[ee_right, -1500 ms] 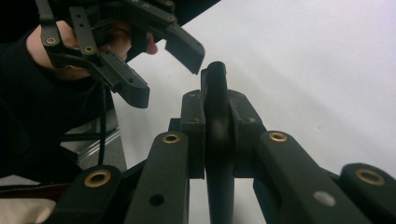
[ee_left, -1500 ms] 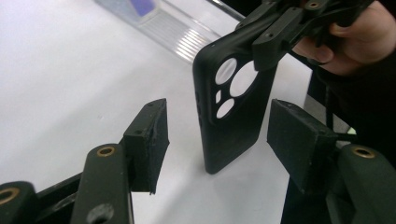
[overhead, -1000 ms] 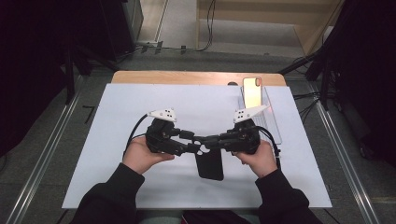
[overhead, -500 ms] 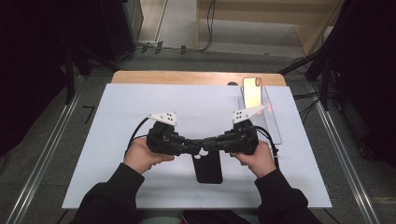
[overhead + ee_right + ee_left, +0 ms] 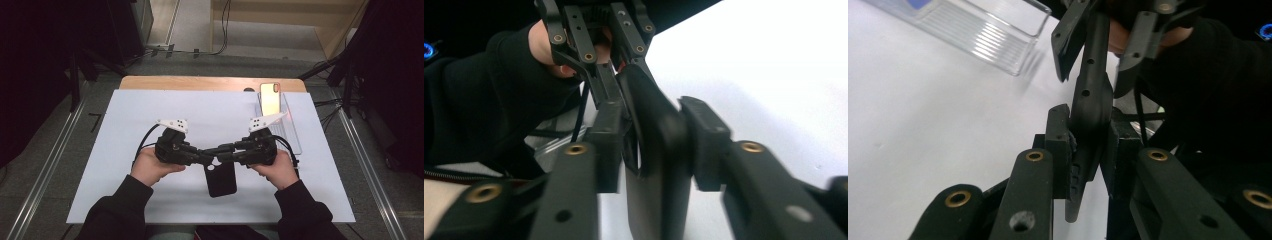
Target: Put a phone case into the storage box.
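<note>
A black phone case [image 5: 221,180] hangs edge-on between both grippers above the white table cover [image 5: 125,150]. My left gripper [image 5: 207,159] comes in from the left. Its jaws have just been closing, and in the left gripper view its pads [image 5: 1058,145] press on the case [image 5: 1093,90] from both sides. My right gripper [image 5: 223,150] comes in from the right. Its jaws have just been opening, and the case [image 5: 659,165] stands between its pads [image 5: 704,135], which stand off it with a gap, as the left gripper view also shows.
A gold phone [image 5: 270,97] stands in a clear ribbed tray [image 5: 292,130] at the back right of the table; the tray [image 5: 983,30] also appears in the left gripper view. A wooden table edge [image 5: 200,82] runs along the back.
The tips of the two grippers have drawn closer together at the top end of the case. The hands and the case have hardly moved.
</note>
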### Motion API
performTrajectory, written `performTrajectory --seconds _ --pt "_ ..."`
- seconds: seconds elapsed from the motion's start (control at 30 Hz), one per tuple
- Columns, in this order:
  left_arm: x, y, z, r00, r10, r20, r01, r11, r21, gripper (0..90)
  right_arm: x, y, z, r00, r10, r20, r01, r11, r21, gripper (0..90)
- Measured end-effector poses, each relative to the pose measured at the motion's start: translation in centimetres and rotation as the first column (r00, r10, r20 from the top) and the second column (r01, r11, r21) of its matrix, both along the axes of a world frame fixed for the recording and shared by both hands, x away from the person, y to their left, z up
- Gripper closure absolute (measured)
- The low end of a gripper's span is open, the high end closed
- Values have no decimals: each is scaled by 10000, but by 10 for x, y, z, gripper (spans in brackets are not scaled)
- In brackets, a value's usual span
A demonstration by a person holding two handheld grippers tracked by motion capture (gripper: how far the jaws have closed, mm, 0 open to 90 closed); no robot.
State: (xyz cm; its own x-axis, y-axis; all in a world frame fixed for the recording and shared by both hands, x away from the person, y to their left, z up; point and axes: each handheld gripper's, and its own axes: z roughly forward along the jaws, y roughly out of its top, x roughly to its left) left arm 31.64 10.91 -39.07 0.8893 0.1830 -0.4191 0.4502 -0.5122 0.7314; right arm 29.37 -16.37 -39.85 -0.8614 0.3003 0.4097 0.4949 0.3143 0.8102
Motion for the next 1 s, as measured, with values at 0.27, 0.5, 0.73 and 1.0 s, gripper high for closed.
performTrajectory --seconds 0.27,0.5,0.73,1.0 --pt "3 8 8 9898 1410 -196 -1402 9894 383 769 -1 -4 0 9936 -908 675 904 9959 94 333" --pt "1 11 14 9729 2313 8 -2307 9703 729 769 -1 -5 -4 9895 -1174 843 1193 9927 -178 263" --pt "0 10 17 9488 3157 129 -3153 9433 1042 768 -4 3 -10 9674 -2240 1184 2302 9722 -419 0" --pt "-3 4 20 9171 3981 225 -3980 9105 1118 768 -12 15 -15 9494 -2934 1120 3005 9523 -525 0"
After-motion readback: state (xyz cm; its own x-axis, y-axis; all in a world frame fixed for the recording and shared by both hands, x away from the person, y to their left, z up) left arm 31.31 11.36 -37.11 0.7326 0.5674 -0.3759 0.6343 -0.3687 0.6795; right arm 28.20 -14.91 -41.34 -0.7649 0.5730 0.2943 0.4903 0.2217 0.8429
